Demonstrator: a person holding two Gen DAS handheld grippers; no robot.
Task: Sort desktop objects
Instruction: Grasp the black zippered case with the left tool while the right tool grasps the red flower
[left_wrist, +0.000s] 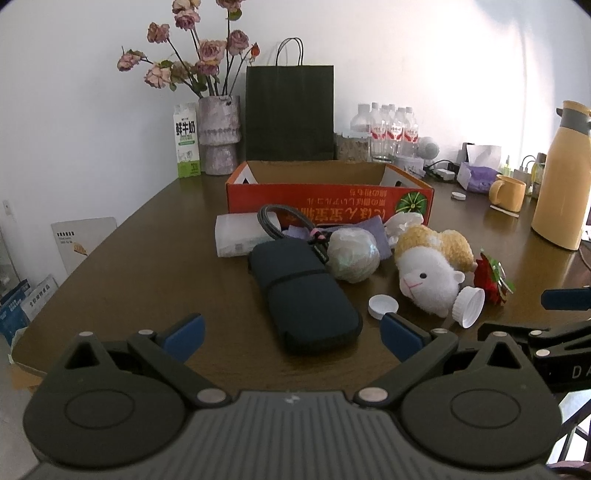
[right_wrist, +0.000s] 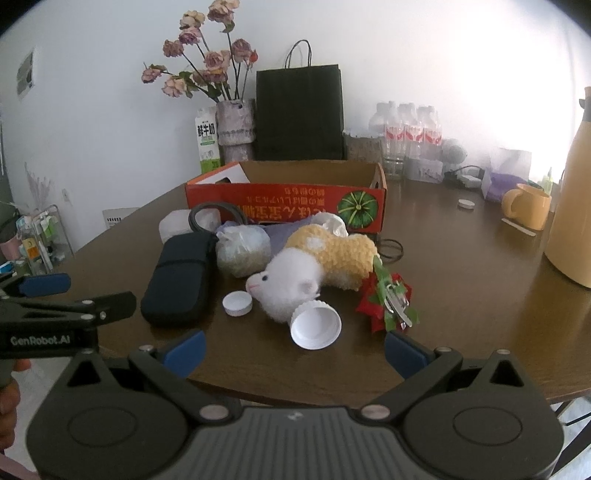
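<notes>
A pile of loose things lies on the brown table in front of an open orange cardboard box. In it are a dark pouch, a plush sheep, a clear bag of grains, two white caps, a red-green decoration and a white box. My left gripper hangs open just before the pouch, holding nothing. My right gripper is open near the big white cap, empty.
At the back stand a vase of dried flowers, a milk carton, a black paper bag and water bottles. A yellow mug and yellow jug are at the right. The table's front edge runs under both grippers.
</notes>
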